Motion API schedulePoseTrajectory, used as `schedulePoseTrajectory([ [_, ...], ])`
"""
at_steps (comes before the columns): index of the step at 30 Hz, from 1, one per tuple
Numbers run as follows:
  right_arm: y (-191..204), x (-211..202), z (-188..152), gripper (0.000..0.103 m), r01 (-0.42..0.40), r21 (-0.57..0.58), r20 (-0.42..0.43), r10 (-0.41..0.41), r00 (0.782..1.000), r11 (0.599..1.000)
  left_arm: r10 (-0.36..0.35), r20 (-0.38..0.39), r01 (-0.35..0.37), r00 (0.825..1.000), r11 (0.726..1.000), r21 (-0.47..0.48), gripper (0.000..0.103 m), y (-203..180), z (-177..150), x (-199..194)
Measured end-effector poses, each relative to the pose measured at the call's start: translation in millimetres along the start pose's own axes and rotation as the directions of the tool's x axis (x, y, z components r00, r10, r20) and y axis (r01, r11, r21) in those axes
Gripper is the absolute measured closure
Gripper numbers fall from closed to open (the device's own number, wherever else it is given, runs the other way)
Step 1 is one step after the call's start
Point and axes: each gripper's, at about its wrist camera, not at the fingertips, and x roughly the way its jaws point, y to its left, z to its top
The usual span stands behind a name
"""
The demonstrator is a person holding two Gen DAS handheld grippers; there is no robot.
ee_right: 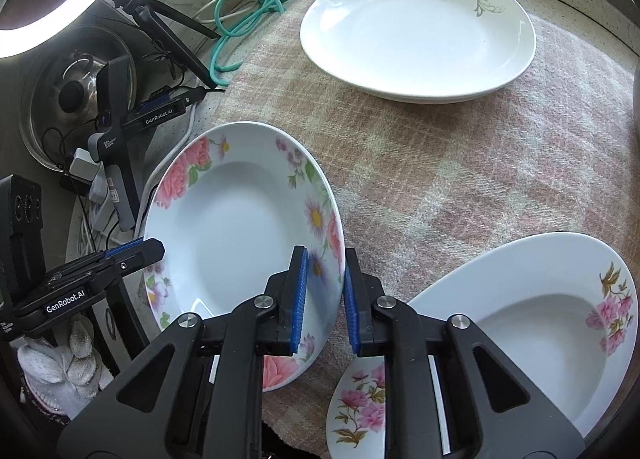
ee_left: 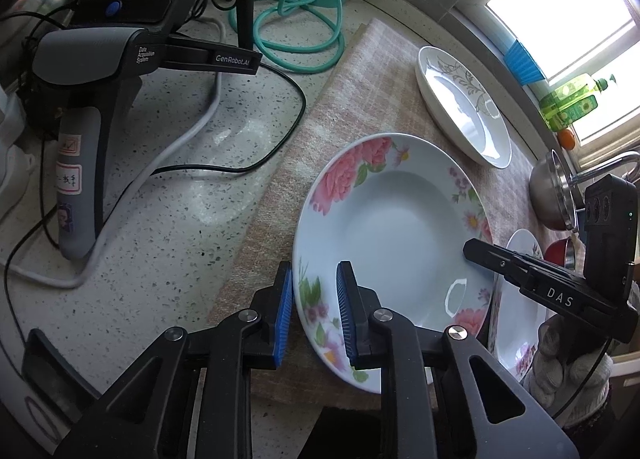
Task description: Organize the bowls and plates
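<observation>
A floral deep plate with pink roses (ee_left: 396, 227) (ee_right: 244, 235) is held between both grippers above the checked cloth. My left gripper (ee_left: 314, 309) straddles its near-left rim, blue pads close on either side. My right gripper (ee_right: 325, 295) straddles the opposite rim the same way; it also shows in the left wrist view (ee_left: 476, 253), and the left gripper shows in the right wrist view (ee_right: 148, 249). A white plate with grey leaf print (ee_left: 460, 107) (ee_right: 420, 35) lies further back. A white floral bowl (ee_right: 548, 319) (ee_left: 520, 299) sits to the right.
A pink checked cloth (ee_right: 460, 163) covers the counter. A teal cable (ee_left: 300, 27), black and grey cables and a spare gripper on a stand (ee_left: 88, 107) lie on the speckled counter at left. A steel bowl (ee_left: 552, 191) and faucet stand at right. A small floral dish (ee_right: 360, 403) lies near.
</observation>
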Motion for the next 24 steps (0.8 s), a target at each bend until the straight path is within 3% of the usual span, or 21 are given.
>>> schedulePoseTrajectory([
  [12,0,-11,-6,0.085,0.007,0.008,0.018,-0.007,1.0,1.0,0.001,0.012,-0.001,1.0,1.0,0.003,0.083,-7,0,-6],
  [24,-19,-51,-24,0.085,0.002,0.071,0.07,-0.007,0.998,0.997,-0.043,0.039,0.04,0.998,0.997,0.068,0.083,-38,4,-22],
])
